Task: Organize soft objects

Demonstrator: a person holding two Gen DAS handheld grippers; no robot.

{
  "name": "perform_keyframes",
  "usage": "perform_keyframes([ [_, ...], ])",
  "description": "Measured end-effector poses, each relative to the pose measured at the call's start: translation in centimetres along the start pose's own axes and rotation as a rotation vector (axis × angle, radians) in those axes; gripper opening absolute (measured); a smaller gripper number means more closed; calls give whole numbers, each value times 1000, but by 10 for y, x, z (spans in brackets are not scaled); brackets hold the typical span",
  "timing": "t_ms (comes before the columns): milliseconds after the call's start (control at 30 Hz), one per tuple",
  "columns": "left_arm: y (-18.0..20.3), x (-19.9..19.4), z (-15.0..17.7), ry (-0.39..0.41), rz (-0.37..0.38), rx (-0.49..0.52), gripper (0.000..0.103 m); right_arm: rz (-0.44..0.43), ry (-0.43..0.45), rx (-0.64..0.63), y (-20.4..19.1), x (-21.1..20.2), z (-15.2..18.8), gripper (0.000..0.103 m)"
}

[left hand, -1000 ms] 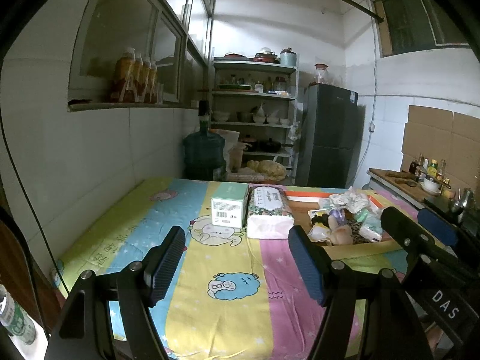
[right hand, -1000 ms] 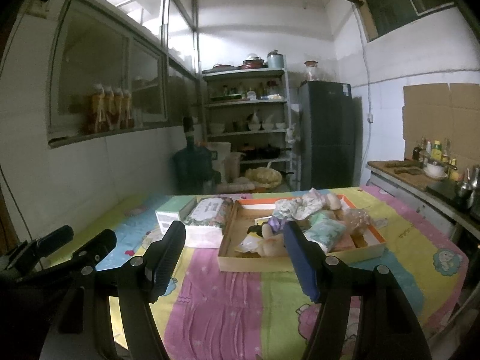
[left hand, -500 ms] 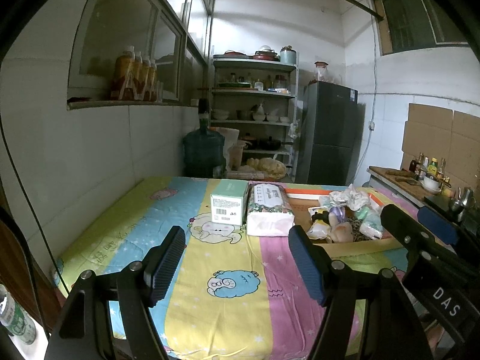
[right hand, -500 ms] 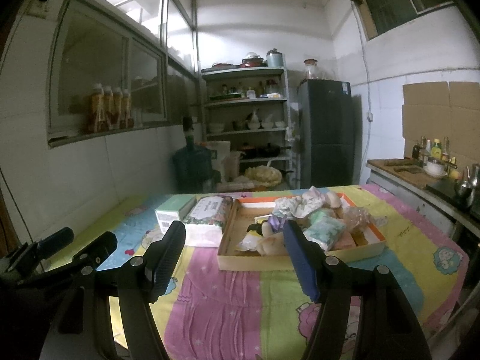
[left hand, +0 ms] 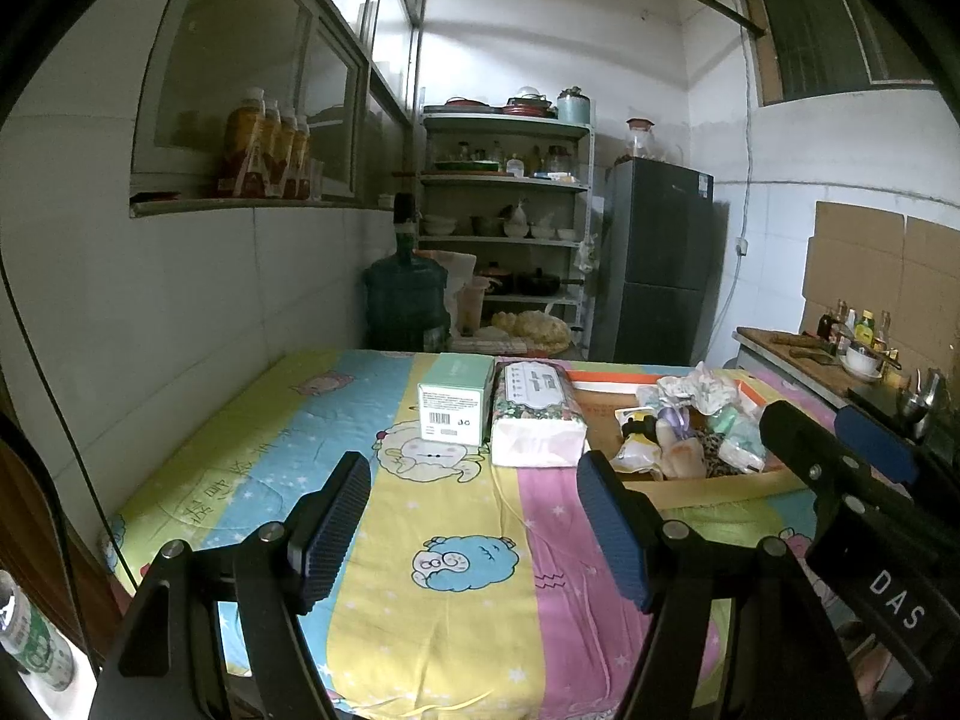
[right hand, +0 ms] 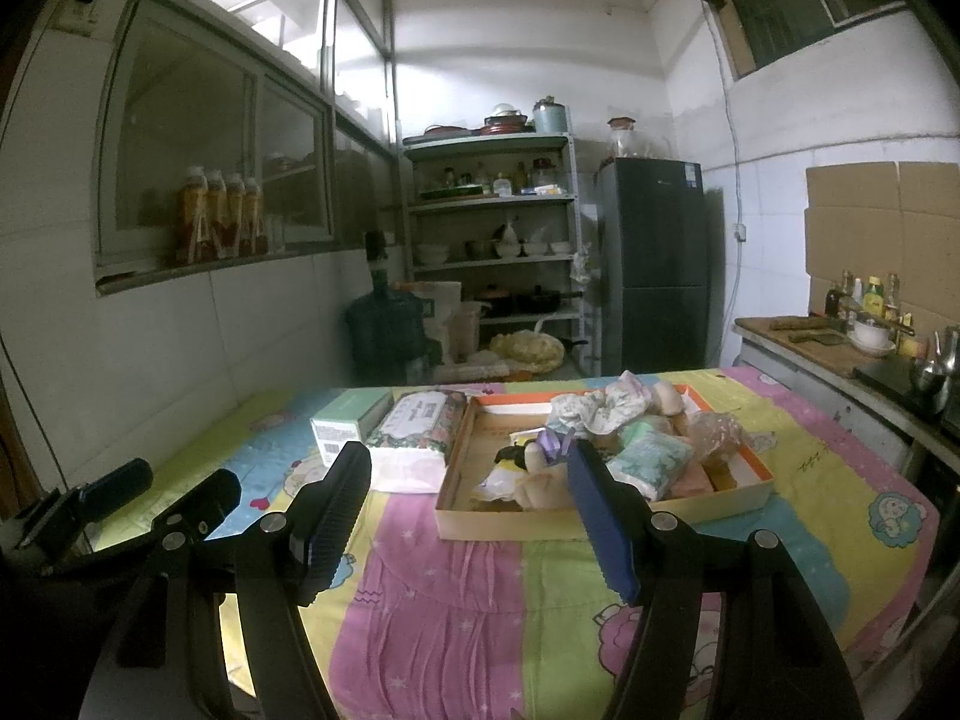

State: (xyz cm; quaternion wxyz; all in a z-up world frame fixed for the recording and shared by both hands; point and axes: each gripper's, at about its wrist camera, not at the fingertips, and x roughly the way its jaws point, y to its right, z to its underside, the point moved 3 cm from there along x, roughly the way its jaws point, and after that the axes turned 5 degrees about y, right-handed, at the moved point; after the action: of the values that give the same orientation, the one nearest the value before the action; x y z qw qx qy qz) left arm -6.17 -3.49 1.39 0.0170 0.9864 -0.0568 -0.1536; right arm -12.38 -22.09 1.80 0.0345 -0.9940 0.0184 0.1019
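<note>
Both grippers held low over the near edge of the counter (left hand: 468,618), spread with a striped cartoon cloth: left gripper (left hand: 474,531) released, jaws wide with nothing between them; right gripper (right hand: 465,519) likewise spread and empty. Soft objects (right hand: 630,450) heaped loosely in a shallow cardboard tray (right hand: 600,519) toward the right half of the counter: crumpled patterned fabric, a pale green wrapped pack, clear plastic bags, a small plush shape at the front, all touching and overlapping. Just left of the tray, a floral tissue pack (left hand: 537,414) lying flat, and touching its left side a mint green box (left hand: 453,405) standing on its long face. Such a layout fitting either a heap awaiting sorting or a tray already loaded, with the tissue pack and box as the lined-up part; impossible to settle which from here. For any grasp in that heap: best to single out one item on top, approach from above with the jaws kept wide, pinch at the bulk rather than at a loose edge so thin plastic does not tear or slip, and lift slowly so neighbours do not drag along. Likely trouble: tangled fabric pulling a second piece out, or the light tray sliding on the cloth.
</note>
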Motion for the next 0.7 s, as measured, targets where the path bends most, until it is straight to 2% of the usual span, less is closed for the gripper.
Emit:
perform_keyframes([
  [700,1,2,1,-4,4,4,71,0,0,0,0,0,0,70],
])
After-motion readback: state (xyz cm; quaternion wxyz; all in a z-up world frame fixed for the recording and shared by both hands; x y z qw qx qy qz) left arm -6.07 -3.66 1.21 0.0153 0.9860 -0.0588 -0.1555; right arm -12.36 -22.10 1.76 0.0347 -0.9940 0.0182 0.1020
